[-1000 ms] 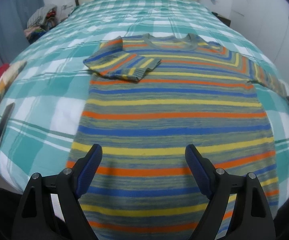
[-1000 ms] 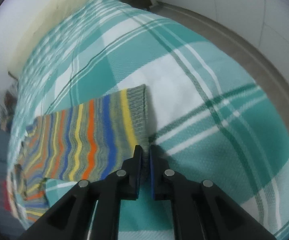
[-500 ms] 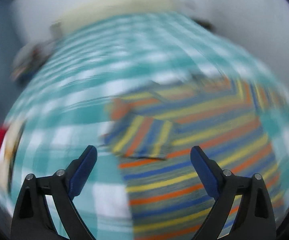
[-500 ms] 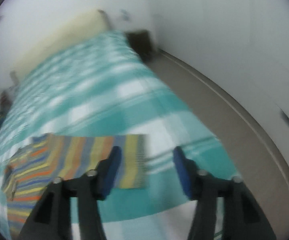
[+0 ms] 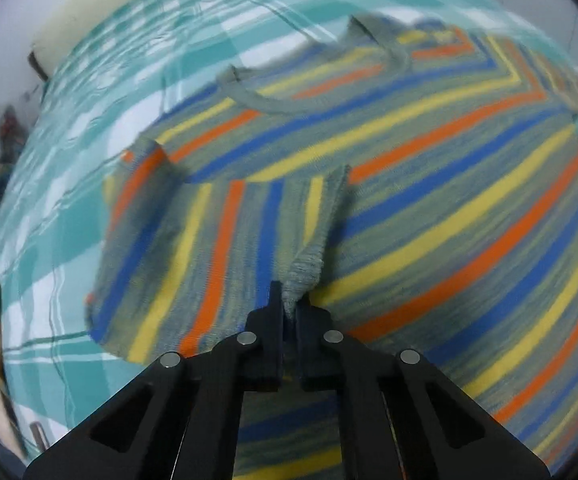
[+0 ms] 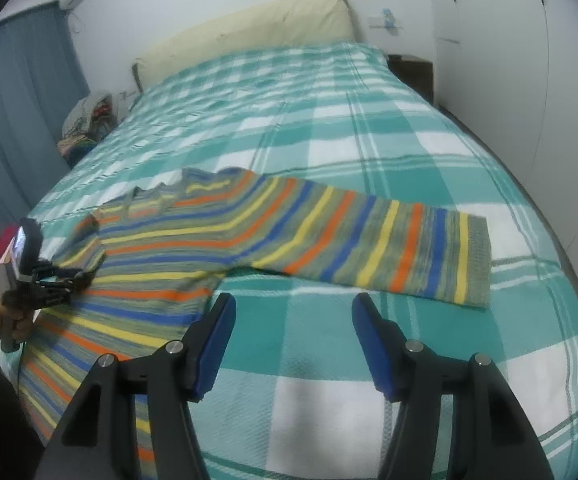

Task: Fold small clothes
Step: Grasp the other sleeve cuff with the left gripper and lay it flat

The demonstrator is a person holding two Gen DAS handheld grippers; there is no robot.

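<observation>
A striped knit sweater (image 5: 429,168) in grey, blue, yellow and orange lies flat on the bed. My left gripper (image 5: 289,308) is shut on the grey cuff of the folded left sleeve (image 5: 225,256), which lies across the sweater's chest. In the right wrist view the sweater (image 6: 169,248) stretches to the left, and its right sleeve (image 6: 389,248) lies spread out straight on the bedspread. My right gripper (image 6: 293,344) is open and empty, hovering just in front of that sleeve. The left gripper (image 6: 73,276) also shows there at the far left, held in a hand.
The bed (image 6: 329,120) has a teal and white plaid cover and a cream headboard cushion (image 6: 249,28). A pile of clothes (image 6: 89,120) sits by the bed's far left. A dark nightstand (image 6: 409,68) and white wall stand on the right. Grey curtains (image 6: 17,100) hang at left.
My left gripper has moved forward to the folded sleeve and shut on its cuff. My right gripper has let go of the right sleeve's cuff, opened and pulled back.
</observation>
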